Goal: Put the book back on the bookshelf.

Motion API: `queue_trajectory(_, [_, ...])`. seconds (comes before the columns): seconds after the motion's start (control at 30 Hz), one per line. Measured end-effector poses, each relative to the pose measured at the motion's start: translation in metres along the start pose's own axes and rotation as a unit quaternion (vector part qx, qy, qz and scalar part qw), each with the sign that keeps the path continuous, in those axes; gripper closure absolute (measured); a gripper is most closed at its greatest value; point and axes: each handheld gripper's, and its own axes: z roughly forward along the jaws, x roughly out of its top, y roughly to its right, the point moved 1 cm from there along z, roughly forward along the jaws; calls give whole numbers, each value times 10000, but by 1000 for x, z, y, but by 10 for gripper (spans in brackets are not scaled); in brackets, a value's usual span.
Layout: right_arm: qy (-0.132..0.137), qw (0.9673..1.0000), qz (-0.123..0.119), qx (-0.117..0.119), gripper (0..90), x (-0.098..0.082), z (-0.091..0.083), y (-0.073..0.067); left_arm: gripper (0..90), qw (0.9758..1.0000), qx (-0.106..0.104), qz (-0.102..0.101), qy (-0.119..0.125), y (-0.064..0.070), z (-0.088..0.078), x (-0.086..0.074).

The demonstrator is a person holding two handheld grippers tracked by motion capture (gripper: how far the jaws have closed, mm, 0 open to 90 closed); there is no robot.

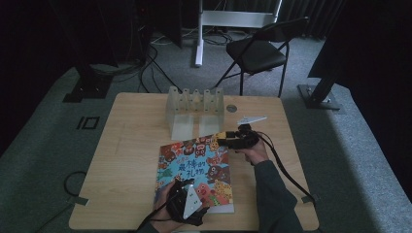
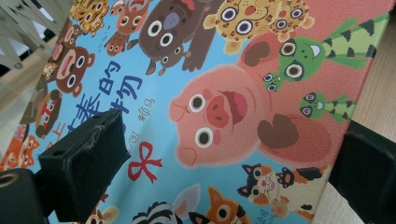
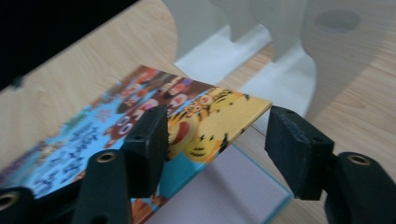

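Lay flat on the wooden table [image 1: 126, 145], a picture book [image 1: 197, 167] with cartoon animals on a blue cover, just in front of a pale slotted rack [image 1: 194, 109] standing near the far edge. Showed a pink pig, a brown bear, a leopard and green snakes up close in the left gripper view, cover [image 2: 210, 107] facing up.

Hovered low over the near end of the book, the left gripper [image 1: 187, 199], held in a hand at the table's near edge. Stood wide apart, its jaws, one over the blue part of the cover and the other past the book's edge over the bare table; pressed on nothing as far as could be seen. Could not tell whether the pad over the cover touched it.

Sat at the far right corner of the book, the right gripper [image 1: 228, 141], gripped by a hand with a dark sleeve [image 1: 272, 194]. Was raised off the pale page [image 3: 233, 196] below, the cover's corner [image 3: 219, 116], with tiger stripes on yellow, tilted up between the jaws. Stood about half open, those jaws: one pad lay against or just beside the cover's face, the other well clear of the corner, so no pinch on it. Rose right behind that corner, the rack's base [image 3: 280, 70].

Stood well behind the table on grey carpet, a black folding chair [image 1: 257, 51].
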Motion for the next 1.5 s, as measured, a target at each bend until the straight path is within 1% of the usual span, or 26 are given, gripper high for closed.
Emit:
queue_trajectory(0.07, [-47, 9999, 28, 130, 414, 1, 0, -2, 48, 10000, 3, 7, 10, -1, -1, 0])
queue_trajectory(0.13, [-95, 9997, -2, 230, 430, 2, 0, -6, 48, 10000, -14, -34, 26, -2, -1, 0])
queue_trajectory(0.17, [-176, 9995, -18, 255, 433, 3, 1, -8, 48, 10000, -22, -46, 18, -2, -1, 1])
queue_trajectory(0.23, [-267, 9993, -60, 237, 428, 5, 4, -11, 48, 10000, -35, -61, 14, -1, -1, 1])
queue_trajectory(0.3, [-282, 9992, -35, 284, 434, 6, 5, -12, 49, 9999, -58, -96, 37, -2, -1, 1])
queue_trajectory(0.47, [-319, 9989, -12, 344, 447, 8, 8, -12, 52, 9994, -237, -239, -69, -4, 1, 0])
queue_trajectory(0.5, [-316, 9989, -16, 347, 450, 8, 8, -12, 54, 9991, -296, -304, -59, -5, 1, 0])
queue_trajectory(0.53, [-302, 9989, -9, 357, 459, 8, 8, -12, 54, 9986, -380, -375, -31, -6, 0, 0])
queue_trajectory(0.6, [-244, 9991, 11, 359, 475, 8, 7, -12, 56, 9966, -579, -580, 86, -8, -3, -1])
queue_trajectory(0.63, [-238, 9991, 25, 353, 483, 8, 7, -12, 61, 9945, -722, -736, 177, -10, -5, -1])
queue_trajectory(0.67, [-214, 9992, 60, 340, 488, 9, 7, -13, 62, 9937, -775, -785, 211, -10, -6, -1])
queue_trajectory(0.7, [-202, 9992, 65, 334, 496, 9, 7, -13, 62, 9920, -872, -866, 274, -11, -8, -1])
queue_trajectory(0.73, [-189, 9993, 60, 315, 500, 10, 7, -14, 62, 9910, -921, -918, 311, -13, -9, 0])
queue_trajectory(0.77, [-190, 9993, 65, 319, 502, 10, 7, -14, 65, 9891, -978, -1025, 391, -15, -12, 0])
queue_trajectory(0.8, [-186, 9993, 58, 321, 503, 10, 7, -14, 67, 9882, -1013, -1064, 437, -18, -14, 0])
queue_trajectory(0.83, [-186, 9993, 53, 323, 504, 11, 7, -14, 69, 9875, -1009, -1119, 453, -21, -16, 0])
queue_trajectory(0.93, [-160, 9993, 62, 332, 511, 11, 6, -14, 70, 9877, -917, -1183, 458, -29, -20, -1])
queue_trajectory(1.07, [-139, 9993, 52, 332, 513, 12, 6, -15, 70, 9887, -725, -1235, 433, -40, -23, -5])
queue_trajectory(1.17, [-142, 9993, 25, 331, 513, 12, 6, -16, 89, 9906, -473, -1235, 352, -50, -24, -10])
queue_trajectory(1.2, [-138, 9993, 24, 333, 515, 13, 6, -16, 89, 9907, -422, -1253, 327, -52, -25, -12])
queue_trajectory(1.27, [-102, 9993, 33, 361, 528, 13, 5, -17, 92, 9899, -303, -1353, 294, -60, -25, -17])
queue_trajectory(1.37, [20, 9988, 60, 476, 568, 15, 4, -18, 100, 9889, -125, -1466, 216, -70, -25, -25])
queue_trajectory(1.43, [97, 9982, 114, 583, 593, 16, 4, -18, 103, 9873, -23, -1580, 175, -79, -25, -31])
queue_trajectory(1.5, [101, 9982, 95, 581, 597, 18, 3, -18, 104, 9858, 28, -1674, 159, -85, -26, -35])
